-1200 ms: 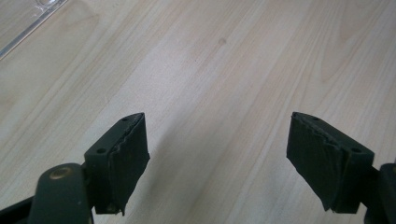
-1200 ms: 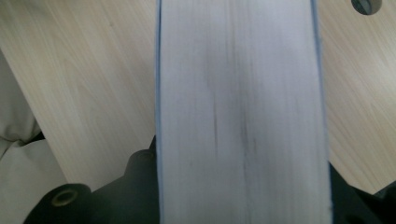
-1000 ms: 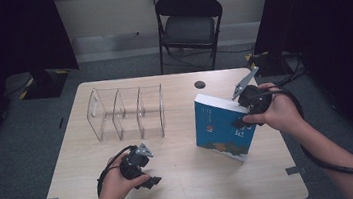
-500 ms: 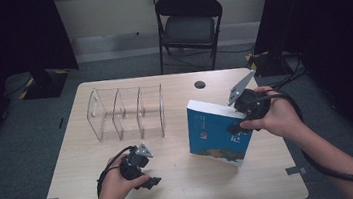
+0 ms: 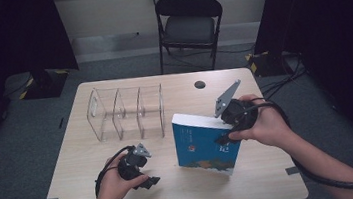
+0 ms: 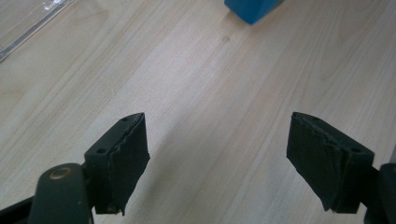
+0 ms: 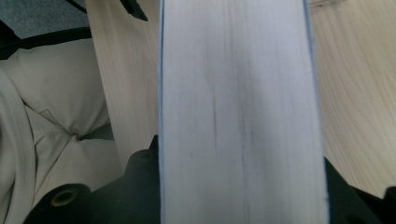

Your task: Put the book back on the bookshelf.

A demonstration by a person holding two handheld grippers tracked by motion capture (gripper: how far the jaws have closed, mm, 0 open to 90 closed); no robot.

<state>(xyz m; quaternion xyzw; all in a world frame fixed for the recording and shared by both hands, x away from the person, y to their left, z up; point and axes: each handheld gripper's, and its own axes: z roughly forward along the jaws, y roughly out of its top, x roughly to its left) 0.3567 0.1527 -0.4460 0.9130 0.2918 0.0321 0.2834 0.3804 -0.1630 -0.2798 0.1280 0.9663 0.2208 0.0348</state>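
- Right gripper (image 5: pixel 223 138) clamps book (image 5: pixel 204 142), now tilted and shifted left toward rack (image 5: pixel 125 113), bottom edge on table (image 5: pixel 75 156).
- Left gripper (image 5: pixel 148 182) unmoved, jaws spread above bare tabletop.

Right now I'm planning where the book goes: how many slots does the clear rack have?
3. The clear rack stands on the table's far left; its slots run side by side left, middle, right, all empty. The book stands just right of it.
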